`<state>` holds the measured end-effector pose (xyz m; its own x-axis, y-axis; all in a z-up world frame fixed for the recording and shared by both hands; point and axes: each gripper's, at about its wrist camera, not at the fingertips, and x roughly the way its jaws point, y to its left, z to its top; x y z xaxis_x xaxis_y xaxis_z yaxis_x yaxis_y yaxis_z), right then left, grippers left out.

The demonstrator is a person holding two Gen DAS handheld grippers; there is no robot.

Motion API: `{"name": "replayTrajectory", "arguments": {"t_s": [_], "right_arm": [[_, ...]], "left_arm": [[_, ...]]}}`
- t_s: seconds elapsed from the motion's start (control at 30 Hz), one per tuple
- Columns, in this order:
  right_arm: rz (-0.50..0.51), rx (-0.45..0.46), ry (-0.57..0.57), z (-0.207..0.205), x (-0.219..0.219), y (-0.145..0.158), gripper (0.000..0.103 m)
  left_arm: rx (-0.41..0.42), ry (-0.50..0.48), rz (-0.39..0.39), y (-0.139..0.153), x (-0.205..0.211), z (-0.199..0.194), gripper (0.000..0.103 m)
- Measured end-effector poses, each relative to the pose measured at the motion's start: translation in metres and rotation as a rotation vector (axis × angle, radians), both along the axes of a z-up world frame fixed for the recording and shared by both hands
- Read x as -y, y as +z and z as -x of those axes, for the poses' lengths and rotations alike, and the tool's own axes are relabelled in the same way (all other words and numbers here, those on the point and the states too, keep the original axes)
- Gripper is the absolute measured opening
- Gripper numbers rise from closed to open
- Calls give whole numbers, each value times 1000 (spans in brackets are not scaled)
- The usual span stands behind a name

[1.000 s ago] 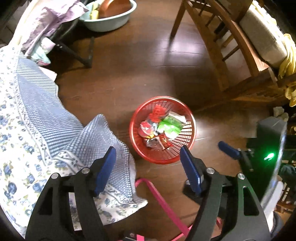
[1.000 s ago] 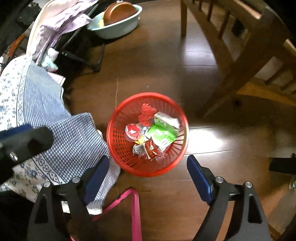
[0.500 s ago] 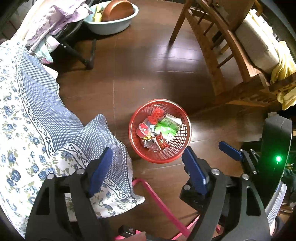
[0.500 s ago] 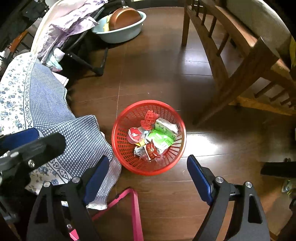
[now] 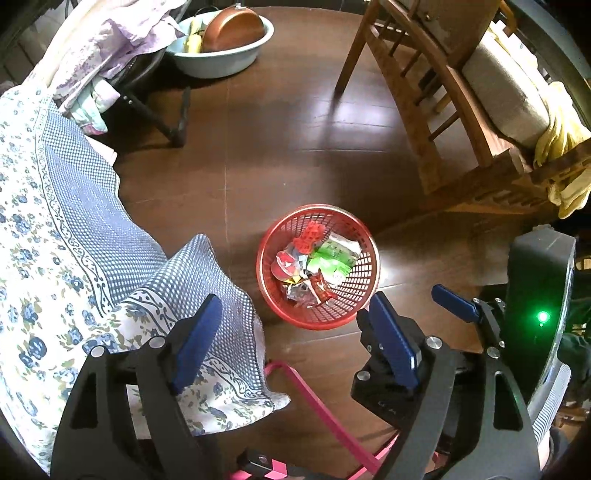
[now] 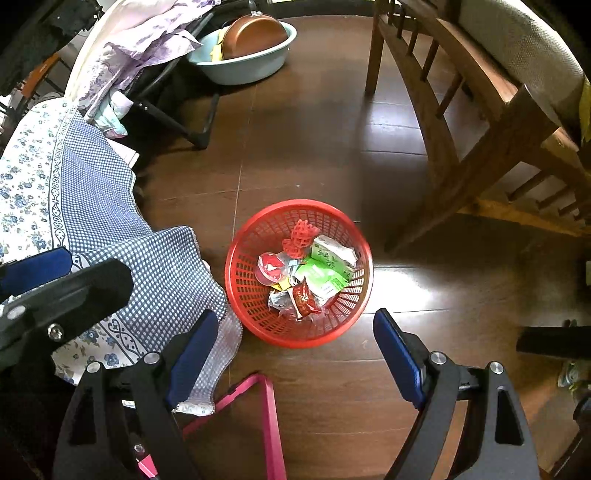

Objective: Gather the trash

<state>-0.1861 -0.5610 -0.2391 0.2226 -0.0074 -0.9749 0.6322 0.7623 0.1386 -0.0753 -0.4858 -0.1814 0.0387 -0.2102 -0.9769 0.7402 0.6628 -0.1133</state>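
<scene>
**Inspector A:** Location of the trash?

**Inspector B:** All of it visible lies inside the red basket (image 5: 318,271), which stands on the dark wooden floor (image 5: 288,147). In the right wrist view the basket (image 6: 298,273) sits just past centre, toward 12 o'clock from the right gripper (image 6: 295,350). Contents: a green wrapper (image 6: 321,275), a white-and-green packet (image 6: 332,253), a red round lid (image 6: 270,265), a red lattice piece (image 6: 301,236) and a red sachet (image 6: 306,299), piled together.

**Inspector A:** State of the grippers?

**Inspector B:** Right gripper: jaws spread wide, nothing between them, pointing steeply down above the floor. Left gripper (image 5: 295,332): jaws likewise spread and empty, basket at 12 o'clock from it. In the left wrist view the right gripper's blue finger (image 5: 452,304) shows at 3 o'clock.

**Inspector A:** Surroundings?

**Inspector B:** A blue checked and floral cloth (image 6: 110,221) hangs at 9 o'clock, its edge near the basket, not touching. A pink frame (image 6: 266,413) lies at 6 o'clock. A pale basin (image 6: 251,62) holding a brown pan (image 6: 255,33) sits at 12 o'clock, well apart. A wooden chair (image 6: 480,122) stands at 2 o'clock.
</scene>
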Motion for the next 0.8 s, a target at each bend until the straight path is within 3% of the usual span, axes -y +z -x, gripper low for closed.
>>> {"name": "replayTrajectory", "arguments": {"t_s": [0.8], "right_arm": [[3,-4,-2,2,-2,-3,84]], "left_arm": [[30,-2,-8,3,1,1,81]]}}
